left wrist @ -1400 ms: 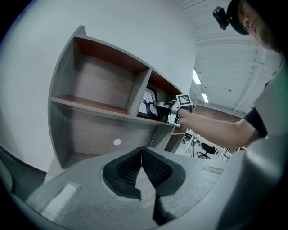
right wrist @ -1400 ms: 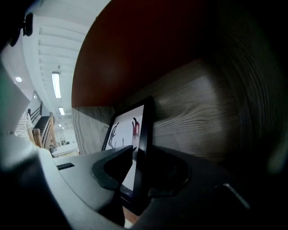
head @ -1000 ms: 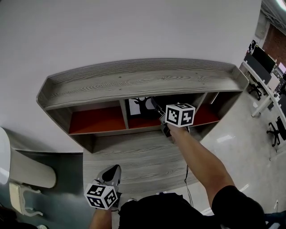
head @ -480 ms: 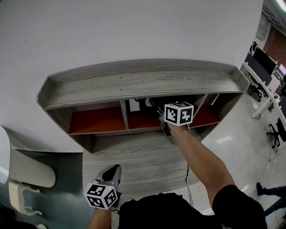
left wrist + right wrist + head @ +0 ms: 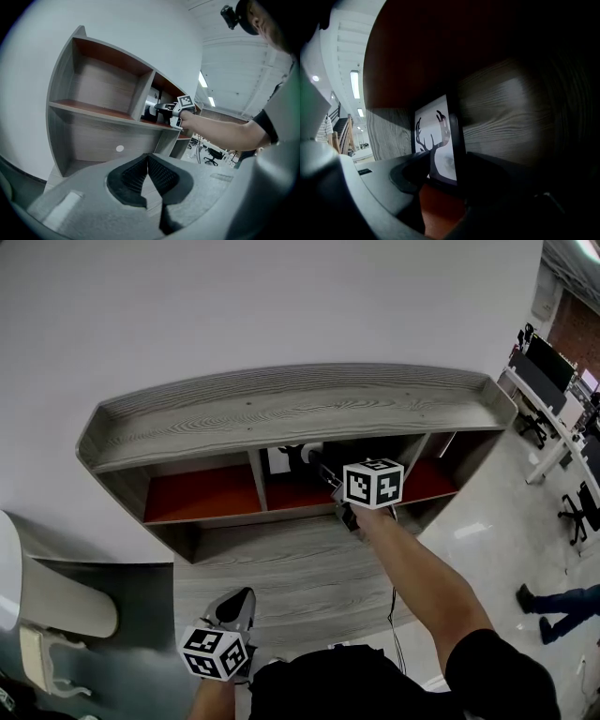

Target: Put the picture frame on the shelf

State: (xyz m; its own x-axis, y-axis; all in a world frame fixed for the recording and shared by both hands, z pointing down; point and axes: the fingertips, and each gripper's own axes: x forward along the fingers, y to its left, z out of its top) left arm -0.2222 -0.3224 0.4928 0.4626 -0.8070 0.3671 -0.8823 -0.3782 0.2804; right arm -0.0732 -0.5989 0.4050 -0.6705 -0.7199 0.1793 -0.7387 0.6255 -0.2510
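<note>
**One frame in the shelf, right tongs let go**

You've got one picture frame [image 5: 287, 457], and it sits inside the shelf [image 5: 281, 413]. It is in the middle one of the three red-floored compartments [image 5: 202, 491] of the top row, at that compartment's left end, just beside the divider [image 5: 260, 479]. Your right gripper view shows the picture frame [image 5: 438, 140] standing upright with its bottom edge on the red floor. It has a black border and a white print with a dark antler silhouette. I can't tell whether it leans on the panel behind it.

There are two tongs. Your right tongs [image 5: 319, 467] reach into that same middle compartment. In their own view the right tongs [image 5: 449, 163] have just been opening. The jaws now stand wide, one on either side of the frame's lower part, and the pads are not pressing on it, so the frame is released.

Your left tongs [image 5: 240, 600] hang out in front of the shelf's lower board, well apart from the frame. The left gripper view shows the left tongs [image 5: 147, 161] clenched, pad tips together, with nothing between them.

There are two marker cubes, one per tongs: right [image 5: 373, 483] and left [image 5: 215, 652]. One person's legs [image 5: 553, 606] show on the floor beyond the shelf's right end.
</note>
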